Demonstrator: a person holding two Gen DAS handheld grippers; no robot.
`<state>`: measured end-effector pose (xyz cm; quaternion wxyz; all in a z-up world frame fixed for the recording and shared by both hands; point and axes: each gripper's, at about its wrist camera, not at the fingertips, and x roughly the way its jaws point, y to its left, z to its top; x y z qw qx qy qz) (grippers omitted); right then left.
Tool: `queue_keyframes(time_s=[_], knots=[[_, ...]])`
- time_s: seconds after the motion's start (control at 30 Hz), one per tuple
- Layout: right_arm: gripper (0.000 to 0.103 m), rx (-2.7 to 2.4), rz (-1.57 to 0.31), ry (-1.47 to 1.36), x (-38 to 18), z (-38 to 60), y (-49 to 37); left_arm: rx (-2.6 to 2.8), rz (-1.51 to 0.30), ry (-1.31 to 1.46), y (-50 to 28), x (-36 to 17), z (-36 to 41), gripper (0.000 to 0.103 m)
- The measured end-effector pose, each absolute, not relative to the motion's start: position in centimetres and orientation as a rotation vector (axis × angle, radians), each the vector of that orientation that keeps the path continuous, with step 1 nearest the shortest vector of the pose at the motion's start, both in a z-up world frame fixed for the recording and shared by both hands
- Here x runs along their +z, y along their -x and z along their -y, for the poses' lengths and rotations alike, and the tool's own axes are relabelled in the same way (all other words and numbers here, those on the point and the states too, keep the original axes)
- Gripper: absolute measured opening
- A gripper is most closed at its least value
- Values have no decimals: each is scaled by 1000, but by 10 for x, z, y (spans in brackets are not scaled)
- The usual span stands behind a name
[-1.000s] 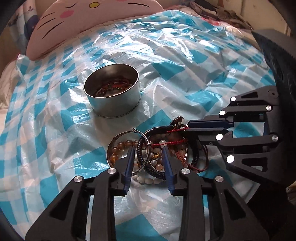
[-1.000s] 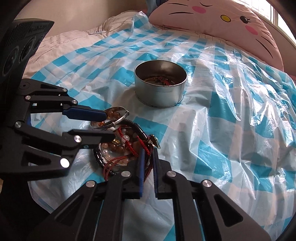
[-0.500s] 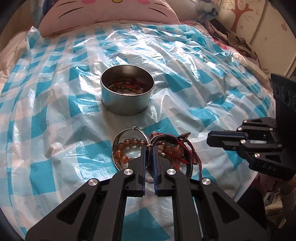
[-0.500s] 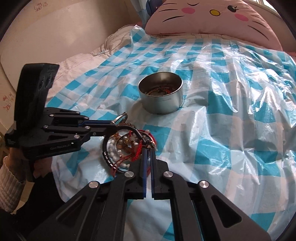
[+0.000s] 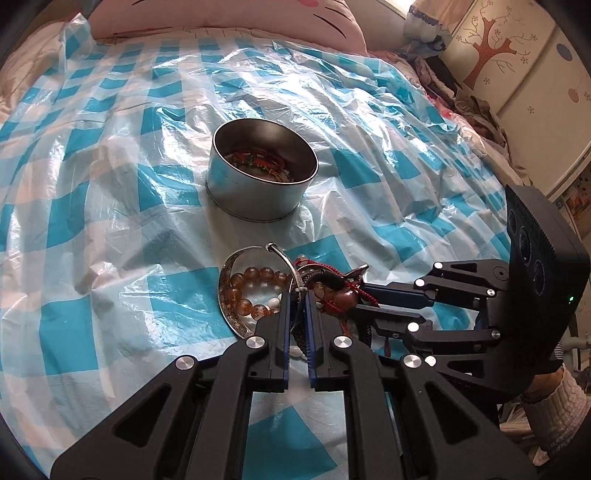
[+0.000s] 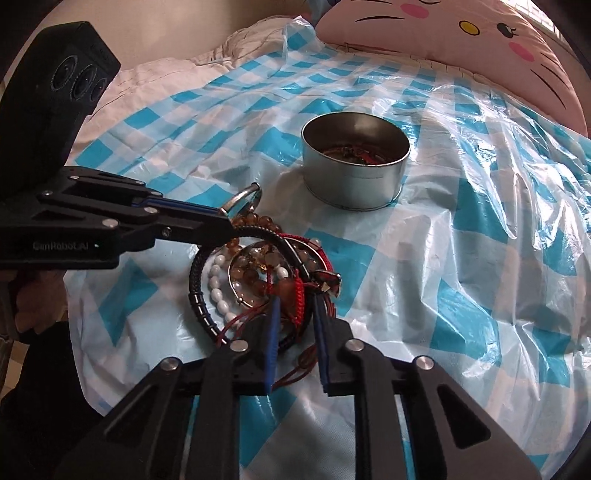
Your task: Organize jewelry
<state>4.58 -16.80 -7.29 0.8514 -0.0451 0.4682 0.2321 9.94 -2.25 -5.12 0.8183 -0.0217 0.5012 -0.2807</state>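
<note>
Left gripper (image 5: 297, 300): jaws closed to a narrow slit, pinching the thin silver rim of the bangle (image 5: 226, 284) at its near side. Right gripper (image 6: 295, 301): jaws drawn in on the red cord (image 6: 295, 291), whose knot fills the gap between the blue pads; the tips look slightly splayed around it. The jewelry lies in one tangled heap directly under both sets of tips. In it: the silver bangle tilted up on edge, a string of amber beads (image 5: 255, 275) inside its ring, white oval beads (image 6: 218, 291), a black braided band (image 6: 195, 291) curving round the outside, and red cord loops trailing toward the right gripper. Both grippers point steeply down at the heap and meet it from roughly crosswise directions, tips close together. A knit sleeve (image 5: 561, 406) shows behind the right gripper. Beyond the heap, near but apart, stands a round metal tin (image 5: 255, 199), open, with red and dark pieces on its bottom. All rests on a crinkled blue-checked plastic sheet (image 5: 110, 221); a pink cat-face pillow (image 6: 461, 33) lies at its far edge.
</note>
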Motion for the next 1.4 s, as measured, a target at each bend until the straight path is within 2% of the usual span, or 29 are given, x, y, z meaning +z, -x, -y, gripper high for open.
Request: queue_keyframes(time_s=[0.03, 0.37, 0.67, 0.87, 0.93, 1.0, 1.07, 1.1, 1.13, 1.27, 1.4], knots=[[3, 480, -979, 98, -72, 170, -45, -594, -1061, 50, -99, -50, 21, 6], [4, 562, -928, -222, -50, 210, -36, -610, -1025, 136, -99, -30, 1, 5], [4, 594, -882, -356, -32, 228, -32, -626, -1062, -176, -82, -54, 32, 7], [4, 631, -856, -448, -30, 236, -34, -613, -1025, -301, -78, -56, 49, 26], [4, 662, -829, -492, -27, 240, -33, -605, -1007, -347, -75, -56, 54, 37], [4, 672, -814, -510, -23, 243, -32, -588, -999, -382, -75, -58, 58, 38], [4, 678, -803, -516, -20, 245, -31, -581, -1007, -376, -79, -60, 60, 38], [4, 679, -801, -516, -20, 245, -31, -578, -1009, -374, -81, -61, 60, 29], [4, 679, -800, -516, -18, 246, -31, -582, -1015, -373, -83, -61, 61, 13], [4, 674, -797, -523, -18, 250, -29, -577, -990, -371, -83, -54, 61, 5], [4, 668, -791, -540, -20, 255, -27, -588, -971, -275, -84, -39, 49, 3]])
